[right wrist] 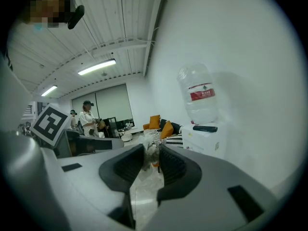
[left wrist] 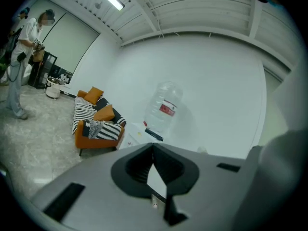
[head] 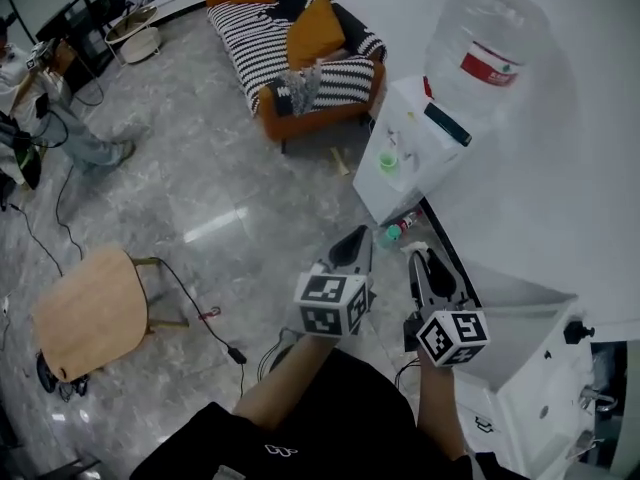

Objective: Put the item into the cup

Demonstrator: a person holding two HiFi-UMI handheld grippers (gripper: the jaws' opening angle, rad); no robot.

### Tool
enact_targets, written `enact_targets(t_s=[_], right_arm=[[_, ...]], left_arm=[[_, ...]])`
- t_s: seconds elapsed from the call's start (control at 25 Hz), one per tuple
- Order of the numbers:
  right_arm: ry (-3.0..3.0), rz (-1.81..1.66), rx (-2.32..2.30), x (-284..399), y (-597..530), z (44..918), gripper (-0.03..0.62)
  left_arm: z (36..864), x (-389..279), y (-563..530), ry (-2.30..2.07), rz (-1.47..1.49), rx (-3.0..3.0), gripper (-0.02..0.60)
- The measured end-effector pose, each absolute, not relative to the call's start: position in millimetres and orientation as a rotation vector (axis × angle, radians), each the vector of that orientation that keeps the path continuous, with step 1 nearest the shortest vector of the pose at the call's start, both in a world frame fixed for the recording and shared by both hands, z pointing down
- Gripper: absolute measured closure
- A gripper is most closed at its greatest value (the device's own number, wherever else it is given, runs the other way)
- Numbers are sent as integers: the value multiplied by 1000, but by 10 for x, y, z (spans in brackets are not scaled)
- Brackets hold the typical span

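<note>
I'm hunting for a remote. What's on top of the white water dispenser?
A large clear upturned water bottle with a red label stands on the white water dispenser, a flat dark remote-like bar lying beside it. What lies behind the bottle is covered.

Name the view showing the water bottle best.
The right gripper view: the water bottle stands whole, side-on, red label clear. The head view foreshortens it from above; the left gripper view shows it small and tilted.
</note>
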State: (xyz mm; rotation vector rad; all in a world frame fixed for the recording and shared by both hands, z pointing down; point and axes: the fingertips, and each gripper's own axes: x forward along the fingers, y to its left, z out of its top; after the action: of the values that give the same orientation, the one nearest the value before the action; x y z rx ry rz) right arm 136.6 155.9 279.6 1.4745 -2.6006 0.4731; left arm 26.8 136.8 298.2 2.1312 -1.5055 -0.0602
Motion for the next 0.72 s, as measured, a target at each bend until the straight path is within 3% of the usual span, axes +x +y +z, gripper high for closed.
enact_targets(t_s=[0.72], right_arm=[[-2627, 473, 1564, 679, -217, 2617, 488]], left_arm=[[2633, -409, -288, -1445, -16, 2273, 568]])
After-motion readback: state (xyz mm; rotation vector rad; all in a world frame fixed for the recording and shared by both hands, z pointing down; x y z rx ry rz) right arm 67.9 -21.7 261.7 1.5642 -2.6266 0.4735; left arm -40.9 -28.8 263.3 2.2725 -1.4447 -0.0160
